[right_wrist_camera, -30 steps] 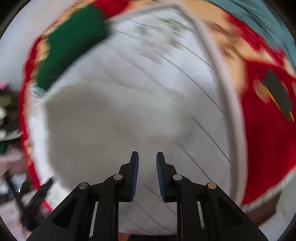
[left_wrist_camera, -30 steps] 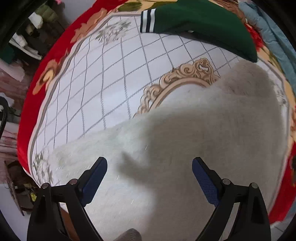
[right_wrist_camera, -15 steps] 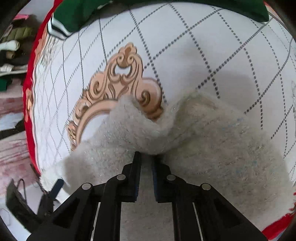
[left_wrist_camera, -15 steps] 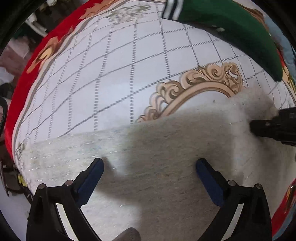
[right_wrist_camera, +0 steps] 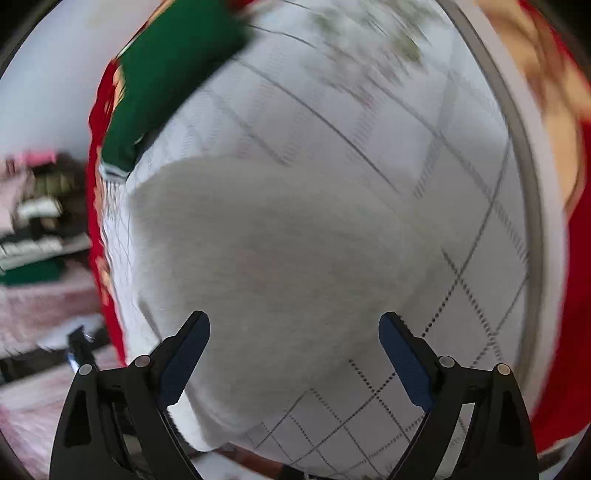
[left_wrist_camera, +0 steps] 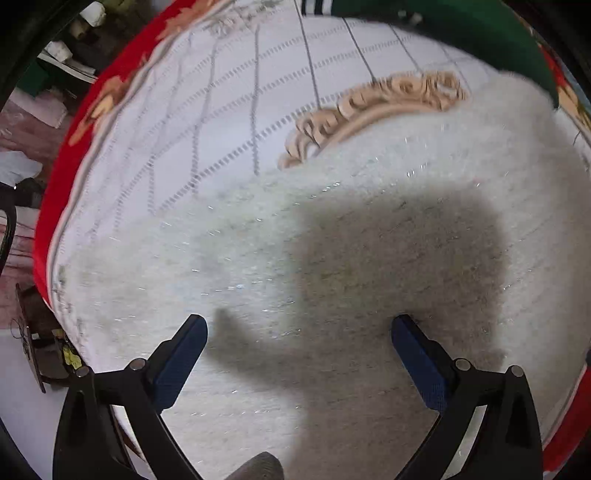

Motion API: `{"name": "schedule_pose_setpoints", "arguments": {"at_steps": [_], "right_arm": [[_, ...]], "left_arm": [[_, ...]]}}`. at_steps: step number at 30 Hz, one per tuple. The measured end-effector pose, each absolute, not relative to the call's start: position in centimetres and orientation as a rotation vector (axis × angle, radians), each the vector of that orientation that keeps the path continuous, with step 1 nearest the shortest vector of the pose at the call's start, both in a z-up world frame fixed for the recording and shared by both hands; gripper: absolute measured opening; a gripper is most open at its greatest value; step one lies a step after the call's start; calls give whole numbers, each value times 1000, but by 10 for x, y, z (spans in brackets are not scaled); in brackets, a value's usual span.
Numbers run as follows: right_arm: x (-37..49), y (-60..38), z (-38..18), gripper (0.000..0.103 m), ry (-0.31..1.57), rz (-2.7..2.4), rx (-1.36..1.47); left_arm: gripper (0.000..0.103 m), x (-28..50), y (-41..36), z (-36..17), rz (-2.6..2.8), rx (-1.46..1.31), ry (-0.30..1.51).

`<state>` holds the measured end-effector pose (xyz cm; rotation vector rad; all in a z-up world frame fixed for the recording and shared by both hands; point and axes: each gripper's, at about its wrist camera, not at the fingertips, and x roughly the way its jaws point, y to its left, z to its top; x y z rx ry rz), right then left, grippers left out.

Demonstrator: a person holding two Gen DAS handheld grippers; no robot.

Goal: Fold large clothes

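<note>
A fuzzy off-white garment lies spread flat on the bed's white checked blanket. My left gripper hangs just above it, pointing down, jaws wide open with nothing between them; its shadow falls on the fabric. In the right wrist view, which is motion-blurred, the same garment lies below my right gripper. The right jaws are opening, stand wide apart and hold nothing. A folded green garment with white striped cuff lies at the far side of the blanket; the right wrist view shows that green garment at upper left.
The blanket has a red flowered border and the bed edge drops off beyond it. Clutter and clothes sit on the floor to the left. A gold scroll ornament is printed beside the garment's far edge.
The right gripper, shut on a pinched fold of the white garment half a second ago, has let go, opened wide and swung away. The left gripper has sunk closer to the fabric.
</note>
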<state>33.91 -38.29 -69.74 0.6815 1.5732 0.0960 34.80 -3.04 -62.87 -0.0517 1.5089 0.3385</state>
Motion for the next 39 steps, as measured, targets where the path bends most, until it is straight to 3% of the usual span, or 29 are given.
{"name": "schedule_pose_setpoints", "arguments": {"at_steps": [4, 8, 9, 10, 11, 13, 16, 25, 29, 33, 39], "right_arm": [[336, -382, -766, 94, 1539, 222, 925], [357, -366, -777, 96, 1411, 298, 988], [362, -360, -777, 91, 1385, 325, 1004], [365, -357, -775, 57, 1370, 355, 1015], [368, -353, -775, 43, 1379, 361, 1008], [372, -349, -766, 29, 1319, 352, 1034], [369, -364, -739, 21, 1239, 312, 1072], [368, -406, -671, 19, 1161, 165, 867], [382, -372, -627, 19, 1130, 190, 714], [386, -311, -591, 19, 1144, 223, 528], [369, -217, -540, 18, 1126, 295, 157]], "left_arm": [[103, 347, -28, -635, 318, -42, 1491], [103, 348, -30, -640, 299, -9, 1474], [103, 352, -32, -639, 298, 9, 1470], [103, 357, -36, -639, 302, 47, 1459], [103, 360, -38, -640, 303, 74, 1451], [103, 367, -42, -640, 292, 103, 1441], [103, 381, -52, -639, 231, 75, 1424], [103, 431, -112, -650, 23, 30, 1354], [103, 435, -112, -652, -19, 1, 1340], [100, 429, -92, -648, -34, -64, 1327], [100, 383, -4, -593, 71, -343, 1265]]}}
